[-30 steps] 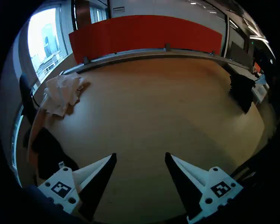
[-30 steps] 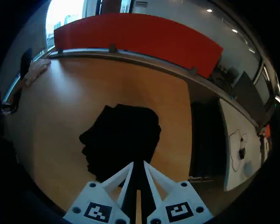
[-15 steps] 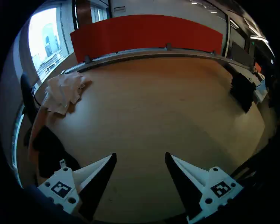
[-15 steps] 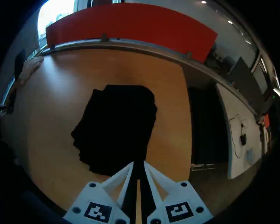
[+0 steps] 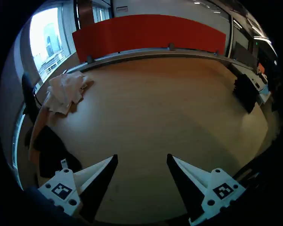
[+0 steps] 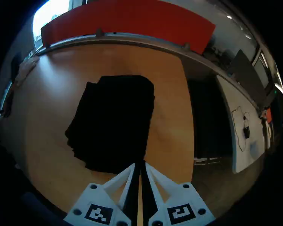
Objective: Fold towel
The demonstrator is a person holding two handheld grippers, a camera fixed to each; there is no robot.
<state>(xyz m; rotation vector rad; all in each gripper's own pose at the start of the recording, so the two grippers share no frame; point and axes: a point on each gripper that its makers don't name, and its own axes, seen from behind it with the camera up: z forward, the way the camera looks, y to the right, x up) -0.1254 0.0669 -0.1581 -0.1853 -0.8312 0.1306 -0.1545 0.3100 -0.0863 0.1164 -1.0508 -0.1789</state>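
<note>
Here, a wooden worktop [image 5: 160,105] backed by a red partition [image 5: 149,32] carries a black towel [image 6: 111,120], lying near its right edge.
A crumpled cream cloth [image 5: 64,92] sits at the far left corner. The left hand-held gripper [image 5: 141,156] hovers released over bare wood; the right hand-held gripper [image 6: 140,164] is clenched to a slit at the towel's near edge, whether pinching it I cannot tell.

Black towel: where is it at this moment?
In the right gripper view the black towel lies on the wooden table, its near edge at the right gripper.
</note>
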